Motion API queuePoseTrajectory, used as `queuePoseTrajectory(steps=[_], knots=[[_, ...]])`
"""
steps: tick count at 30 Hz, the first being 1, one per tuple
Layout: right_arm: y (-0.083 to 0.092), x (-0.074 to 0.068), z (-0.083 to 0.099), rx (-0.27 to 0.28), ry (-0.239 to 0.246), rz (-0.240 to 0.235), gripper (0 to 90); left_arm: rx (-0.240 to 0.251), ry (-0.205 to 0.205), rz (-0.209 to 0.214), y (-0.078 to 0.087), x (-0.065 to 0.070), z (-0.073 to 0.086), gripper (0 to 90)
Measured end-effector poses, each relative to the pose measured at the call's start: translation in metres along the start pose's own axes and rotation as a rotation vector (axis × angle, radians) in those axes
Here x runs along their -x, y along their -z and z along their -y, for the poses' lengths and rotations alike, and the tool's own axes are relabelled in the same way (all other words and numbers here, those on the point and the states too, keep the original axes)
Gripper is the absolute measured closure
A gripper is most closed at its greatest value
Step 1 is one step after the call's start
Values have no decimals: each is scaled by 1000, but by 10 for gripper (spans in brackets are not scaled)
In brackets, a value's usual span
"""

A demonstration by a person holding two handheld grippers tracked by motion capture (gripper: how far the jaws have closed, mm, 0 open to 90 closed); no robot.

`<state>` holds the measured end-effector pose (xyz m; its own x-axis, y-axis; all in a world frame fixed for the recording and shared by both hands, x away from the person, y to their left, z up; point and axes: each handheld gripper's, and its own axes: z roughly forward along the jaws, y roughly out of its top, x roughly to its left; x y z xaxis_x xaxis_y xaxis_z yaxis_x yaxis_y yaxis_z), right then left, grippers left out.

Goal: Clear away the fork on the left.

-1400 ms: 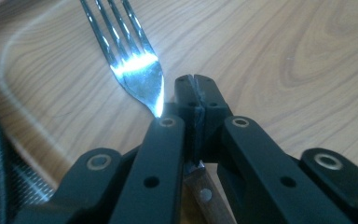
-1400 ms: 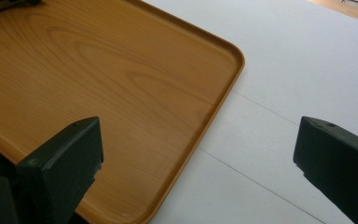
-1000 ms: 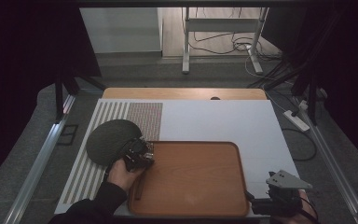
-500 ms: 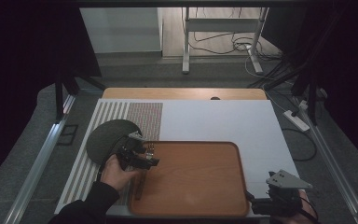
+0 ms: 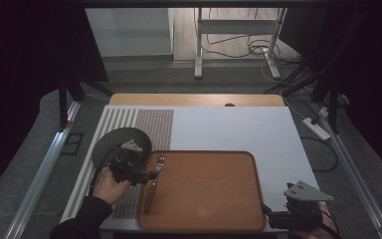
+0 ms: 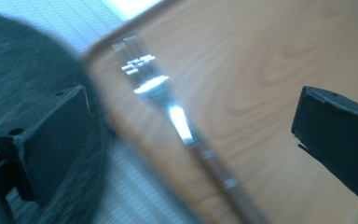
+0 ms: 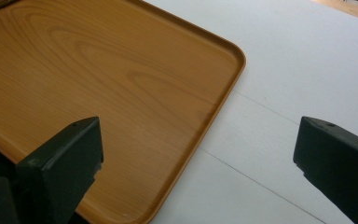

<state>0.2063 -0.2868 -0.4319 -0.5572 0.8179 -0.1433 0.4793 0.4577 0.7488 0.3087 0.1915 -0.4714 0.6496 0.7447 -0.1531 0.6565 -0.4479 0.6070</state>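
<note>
the left gripper (image 5: 144, 175) hung wide open over the fork (image 5: 153, 180), which lay along the left edge of the wooden tray (image 5: 209, 199), beside the dark plate (image 5: 110, 144). the right gripper (image 5: 278, 219) gaped, empty, near the tray's right corner on the worktop (image 5: 238, 129).

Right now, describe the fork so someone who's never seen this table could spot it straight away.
Find the wooden tray on the near half of the white table. Along the tray's left edge lies the fork, tines pointing away from the person, beside the dark round plate. It is the one shiny metal piece with a brown handle, just ahead of the left gripper.
</note>
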Motion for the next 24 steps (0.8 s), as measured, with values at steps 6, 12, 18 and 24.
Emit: queuePoseTrajectory(steps=[6,12,18,24], knots=[[0,0,0,-2,0,1,20,82,18,19,15,-5,18,0],[0,0,0,-5,-1,2,19,101,19,18,29,0,34,0],[-1,0,0,-7,-9,4,20,119,22,-4,45,6,50,0],[-1,1,0,-10,-10,3,19,124,40,1,56,12,66,0]])
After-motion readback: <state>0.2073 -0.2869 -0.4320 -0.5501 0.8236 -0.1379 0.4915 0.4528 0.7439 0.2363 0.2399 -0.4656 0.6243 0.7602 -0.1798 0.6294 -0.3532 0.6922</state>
